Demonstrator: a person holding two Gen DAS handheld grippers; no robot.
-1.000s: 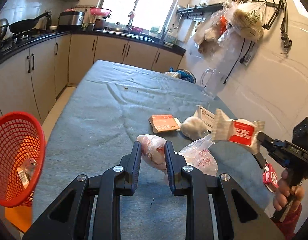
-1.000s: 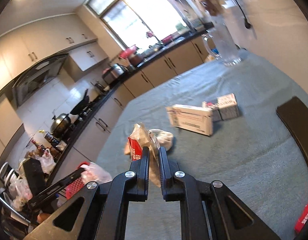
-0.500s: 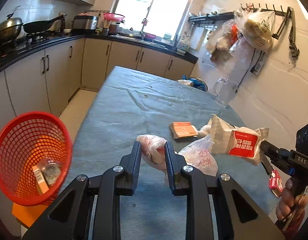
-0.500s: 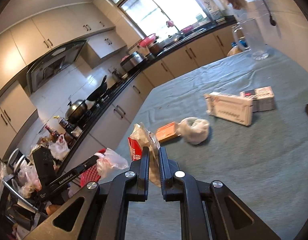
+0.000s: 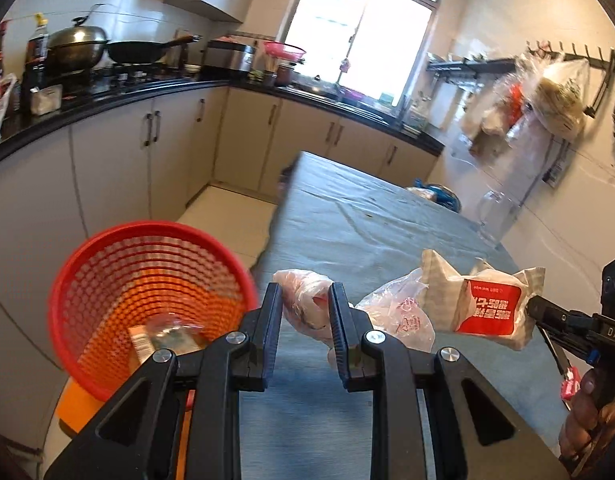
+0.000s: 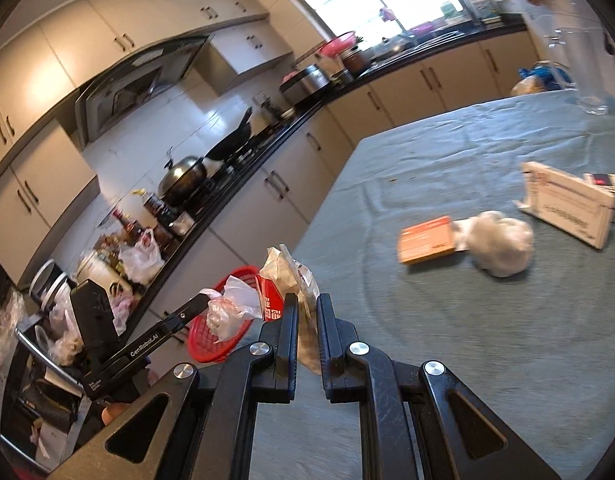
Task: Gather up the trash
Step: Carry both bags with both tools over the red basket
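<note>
My left gripper is shut on a crumpled clear plastic bag with pink print, held above the table's left edge. The red mesh basket stands just to its left on the floor, with some trash inside. My right gripper is shut on a white wrapper with a red label, also seen in the left wrist view. In the right wrist view the left gripper holds its bag over the basket.
An orange box, a white crumpled wad and a white carton lie on the grey-clothed table. A clear jug stands near the wall. Kitchen cabinets and a counter with pans run along the left.
Both grippers have swung left toward the basket, each still holding its trash. The basket now looms larger beside the left gripper, and the table items have slid right in the right wrist view.
</note>
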